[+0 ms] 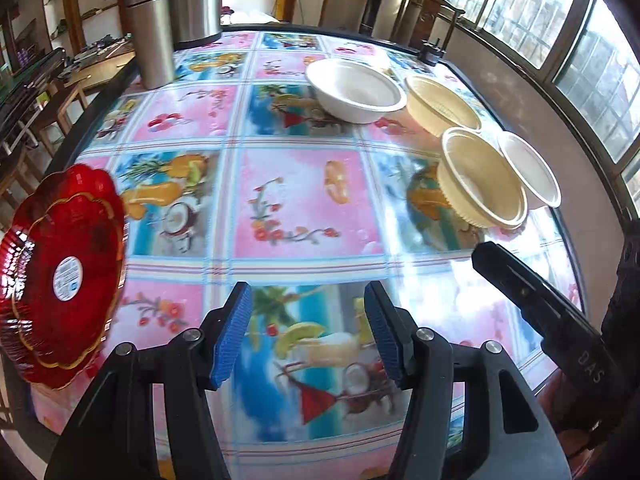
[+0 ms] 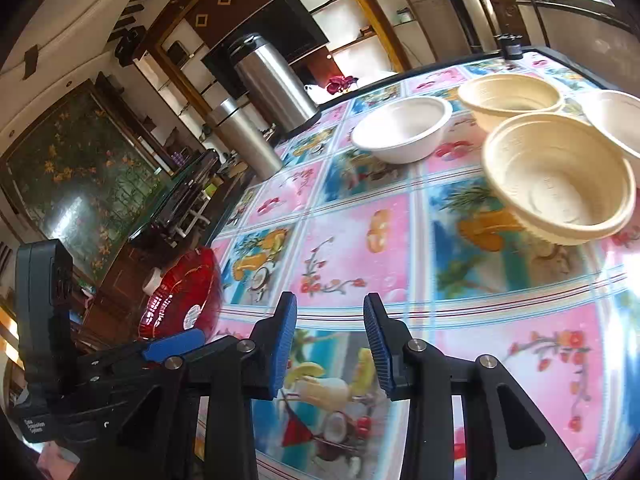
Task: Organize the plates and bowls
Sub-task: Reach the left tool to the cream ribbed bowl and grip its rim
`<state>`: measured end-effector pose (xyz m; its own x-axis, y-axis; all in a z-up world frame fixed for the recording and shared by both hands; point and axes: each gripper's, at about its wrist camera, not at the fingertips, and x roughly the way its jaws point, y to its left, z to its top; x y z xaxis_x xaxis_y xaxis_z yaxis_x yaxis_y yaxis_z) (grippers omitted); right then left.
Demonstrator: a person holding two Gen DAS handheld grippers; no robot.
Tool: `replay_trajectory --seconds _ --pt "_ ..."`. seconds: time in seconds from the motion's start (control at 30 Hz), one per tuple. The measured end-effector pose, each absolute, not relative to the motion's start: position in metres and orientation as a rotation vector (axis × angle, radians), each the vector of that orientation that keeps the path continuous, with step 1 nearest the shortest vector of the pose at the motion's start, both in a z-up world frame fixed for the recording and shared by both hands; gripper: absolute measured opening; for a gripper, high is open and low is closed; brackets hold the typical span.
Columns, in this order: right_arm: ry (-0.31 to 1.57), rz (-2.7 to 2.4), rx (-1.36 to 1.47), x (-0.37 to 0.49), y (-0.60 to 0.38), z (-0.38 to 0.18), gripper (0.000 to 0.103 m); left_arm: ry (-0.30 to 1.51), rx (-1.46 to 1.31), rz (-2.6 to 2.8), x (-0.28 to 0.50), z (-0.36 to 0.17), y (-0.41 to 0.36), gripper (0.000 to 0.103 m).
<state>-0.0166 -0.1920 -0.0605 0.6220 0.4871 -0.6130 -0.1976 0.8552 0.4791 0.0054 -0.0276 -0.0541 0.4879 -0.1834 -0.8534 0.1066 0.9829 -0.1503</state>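
Observation:
A stack of red plates with gold trim sits at the table's near left edge; it also shows in the right wrist view. A white bowl stands far centre. Cream bowls and another white bowl cluster at the right; the right wrist view shows them too. My left gripper is open and empty above the near table. My right gripper is open and empty; its finger shows in the left wrist view.
Two steel flasks stand at the table's far left corner. The floral tablecloth covers the table. A wooden chair and windows lie beyond the far right edge. Shelves and clutter lie left of the table.

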Motion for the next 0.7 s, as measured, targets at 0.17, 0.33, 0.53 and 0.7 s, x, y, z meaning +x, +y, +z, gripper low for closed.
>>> replay_trajectory --seconds 0.17,0.33,0.53,0.7 --pt "0.752 0.326 0.463 -0.028 -0.264 -0.048 0.051 1.081 -0.107 -0.277 0.036 -0.051 -0.075 0.063" --pt "0.731 0.259 0.618 -0.024 -0.336 -0.044 0.053 1.137 -0.152 -0.337 0.072 -0.050 -0.109 0.063" --pt "0.764 0.230 0.751 0.008 -0.385 -0.057 0.054 1.202 -0.200 -0.339 0.111 -0.055 -0.128 0.063" --pt "0.794 0.223 0.871 0.035 -0.401 -0.080 0.054 1.263 -0.242 -0.336 0.131 -0.068 -0.135 0.062"
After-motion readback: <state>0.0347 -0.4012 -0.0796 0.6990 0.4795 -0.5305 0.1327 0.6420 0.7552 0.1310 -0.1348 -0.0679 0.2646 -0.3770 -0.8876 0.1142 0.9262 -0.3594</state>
